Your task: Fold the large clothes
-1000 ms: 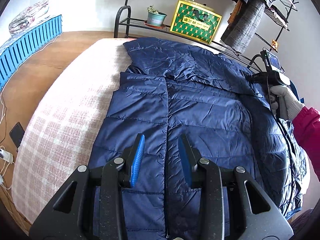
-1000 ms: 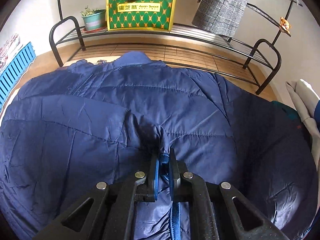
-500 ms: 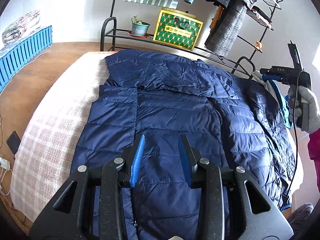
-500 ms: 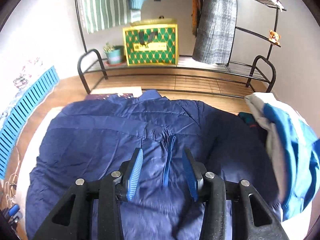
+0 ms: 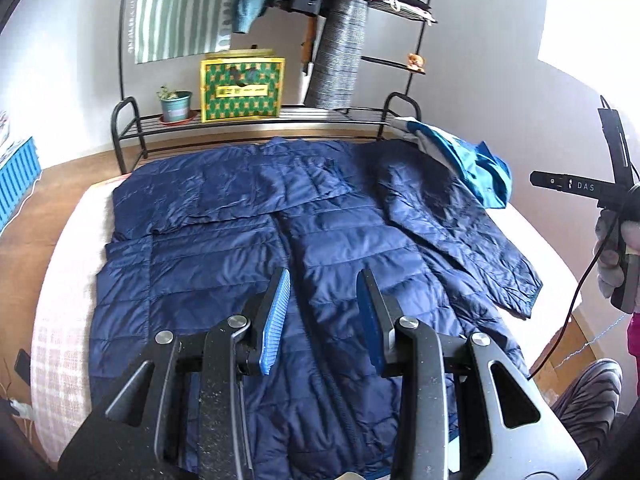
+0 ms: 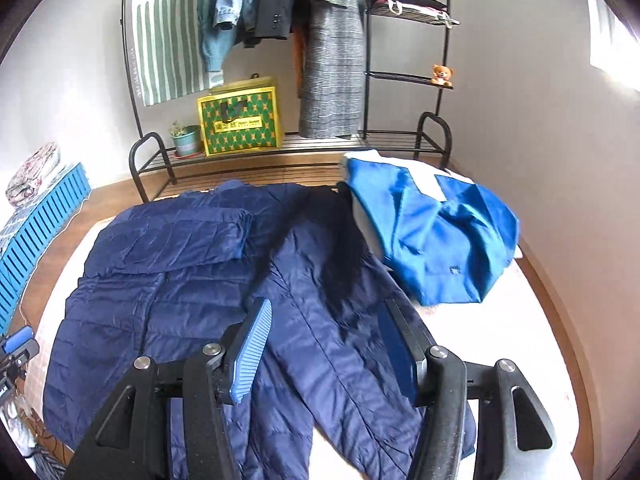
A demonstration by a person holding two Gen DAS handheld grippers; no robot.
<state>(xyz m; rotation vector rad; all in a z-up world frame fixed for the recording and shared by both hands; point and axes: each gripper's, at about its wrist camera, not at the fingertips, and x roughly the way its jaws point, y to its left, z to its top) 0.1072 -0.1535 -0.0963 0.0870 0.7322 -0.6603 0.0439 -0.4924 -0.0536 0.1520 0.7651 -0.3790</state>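
While navy puffer jacket (image 6: pixel 192 300) lies flat, sleeve folded | left gripper (image 5: pixel 324 312) spread, empty | right gripper (image 6: pixel 328 344) opening, empty

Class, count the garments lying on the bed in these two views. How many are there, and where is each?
2. The navy puffer jacket lies spread across the middle of the bed; the blue and white garment is crumpled at the far right corner. More could be hidden underneath.

Both grippers (image 5: pixel 324 280) are black with silver screws and ribbed blue pads (image 6: pixel 250 354). The person wears a grey glove (image 5: pixel 612 248), perhaps knitted, and a pink sleeve (image 5: pixel 633 334).
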